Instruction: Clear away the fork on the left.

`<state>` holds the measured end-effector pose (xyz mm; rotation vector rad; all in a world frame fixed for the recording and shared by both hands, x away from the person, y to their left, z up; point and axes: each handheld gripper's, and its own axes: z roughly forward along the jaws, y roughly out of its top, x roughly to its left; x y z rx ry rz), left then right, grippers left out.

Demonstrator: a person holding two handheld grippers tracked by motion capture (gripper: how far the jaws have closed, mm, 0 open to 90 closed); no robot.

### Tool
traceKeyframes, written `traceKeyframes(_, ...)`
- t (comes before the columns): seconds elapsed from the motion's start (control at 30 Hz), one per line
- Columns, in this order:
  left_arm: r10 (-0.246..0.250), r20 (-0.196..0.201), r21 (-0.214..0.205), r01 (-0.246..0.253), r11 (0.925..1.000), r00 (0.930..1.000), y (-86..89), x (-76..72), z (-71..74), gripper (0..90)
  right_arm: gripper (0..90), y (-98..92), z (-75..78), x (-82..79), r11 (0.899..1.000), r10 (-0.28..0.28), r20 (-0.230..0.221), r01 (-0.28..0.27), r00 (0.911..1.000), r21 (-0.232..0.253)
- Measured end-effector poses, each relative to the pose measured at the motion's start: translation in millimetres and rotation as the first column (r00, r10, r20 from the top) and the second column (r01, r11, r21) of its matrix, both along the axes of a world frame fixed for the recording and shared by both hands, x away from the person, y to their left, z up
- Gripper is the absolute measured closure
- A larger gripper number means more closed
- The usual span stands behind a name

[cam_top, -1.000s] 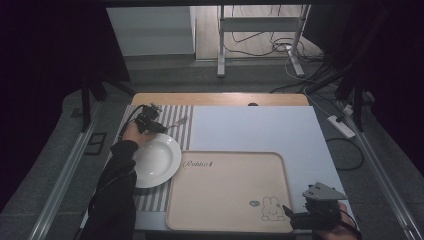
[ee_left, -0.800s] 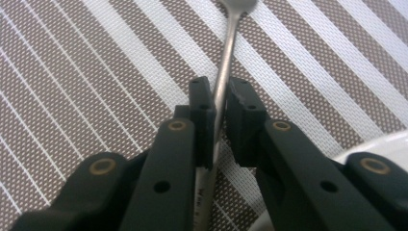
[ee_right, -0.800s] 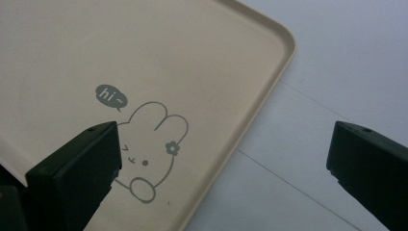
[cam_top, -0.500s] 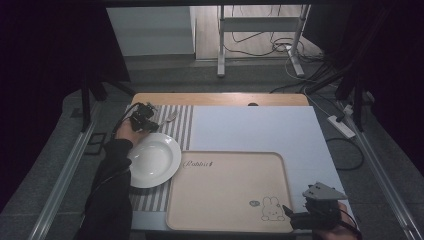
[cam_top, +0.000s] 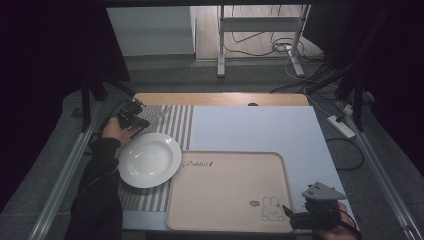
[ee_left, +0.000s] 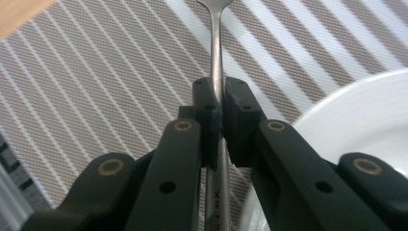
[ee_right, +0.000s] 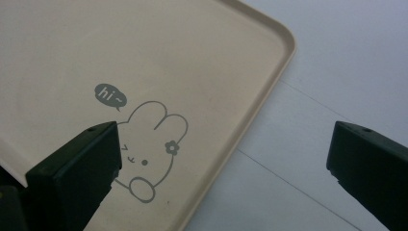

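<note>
A metal fork lies on the striped placemat, and my left gripper is shut on its handle. From above, the left gripper sits at the far left of the table, just beyond the white plate, with the fork pointing right. My right gripper stands wide open over the near right corner of the beige tray, with nothing between its jaws. In the high view the right gripper is at the table's near right edge.
The beige tray with a rabbit drawing fills the near middle of a pale blue mat. The plate's rim shows right beside the left jaws. A wooden table edge runs along the back.
My left gripper has moved toward the far left, away from the plate, and now grips the fork's handle. The right gripper has stayed in place.
</note>
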<state>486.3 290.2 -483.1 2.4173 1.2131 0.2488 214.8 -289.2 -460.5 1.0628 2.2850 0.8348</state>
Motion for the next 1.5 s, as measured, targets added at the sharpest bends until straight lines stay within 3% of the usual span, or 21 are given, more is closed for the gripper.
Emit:
traceKeyframes(0.23, -0.015, -0.011, -0.056, 0.015, 0.9983, 0.9998, -5.4, -12.7, 3.0, 84.0, 0.0, 0.1, -0.1, 0.2, 1.0, -0.001, -0.001, 0.001, 1.0, 0.0)
traceKeyframes(0.93, -0.033, -0.028, -0.132, 0.029, 0.9908, 0.9991, -27.9, -47.1, -1.1, 84.0, 0.0, 0.3, -0.1, -0.1, 1.0, 0.0, 0.002, 0.0, 1.0, -0.003)
traceKeyframes(1.5, -0.101, -0.032, -0.168, 0.094, 0.9814, 0.9944, -67.2, -92.0, 5.4, 84.0, 0.0, -0.1, 0.5, -1.1, 1.0, 0.006, 0.008, -0.006, 0.9999, 0.001)
